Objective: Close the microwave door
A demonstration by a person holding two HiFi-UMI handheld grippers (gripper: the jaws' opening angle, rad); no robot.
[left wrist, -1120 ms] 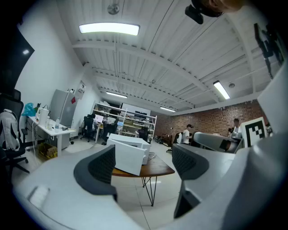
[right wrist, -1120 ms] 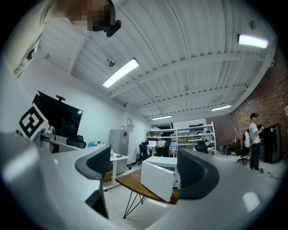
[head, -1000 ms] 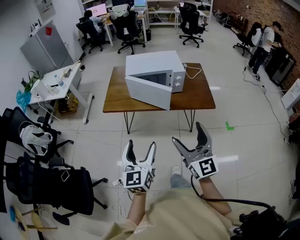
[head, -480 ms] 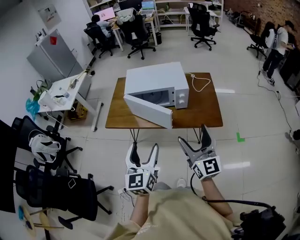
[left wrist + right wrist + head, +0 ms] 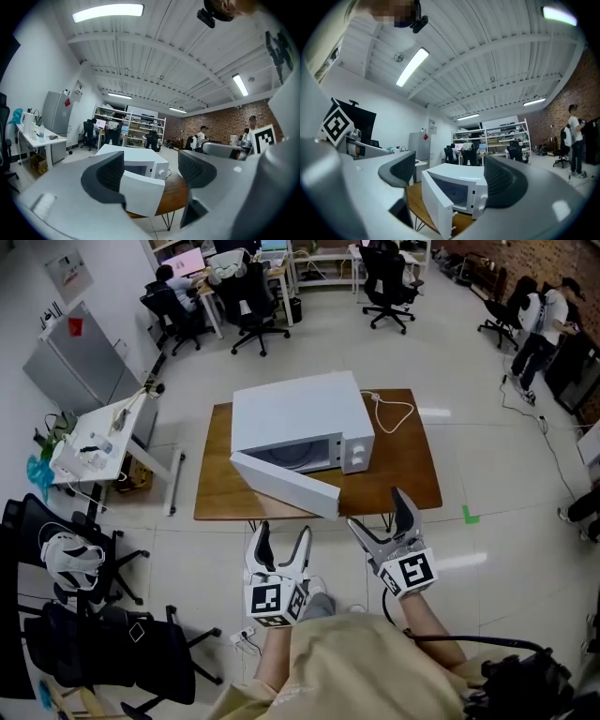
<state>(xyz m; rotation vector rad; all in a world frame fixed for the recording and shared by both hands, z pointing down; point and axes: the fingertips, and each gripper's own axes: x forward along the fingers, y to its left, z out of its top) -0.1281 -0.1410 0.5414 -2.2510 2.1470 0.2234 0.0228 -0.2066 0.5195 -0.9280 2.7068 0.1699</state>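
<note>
A white microwave stands on a wooden table. Its door hangs open, swung out toward the table's near edge. Both grippers hover over the floor just short of that edge, apart from the microwave. My left gripper is open with its jaws closing and nothing between them; the door shows ahead of it. My right gripper is open and empty. It faces the open door and the oven cavity.
A white power cable lies on the table behind the microwave. Black office chairs crowd the near left, beside a white desk. A green tape mark is on the floor at right. People sit and stand at the room's far side.
Both grippers and the head camera have moved forward, so the table and microwave now lie much closer, just ahead of the fingertips. The door still stands open.
</note>
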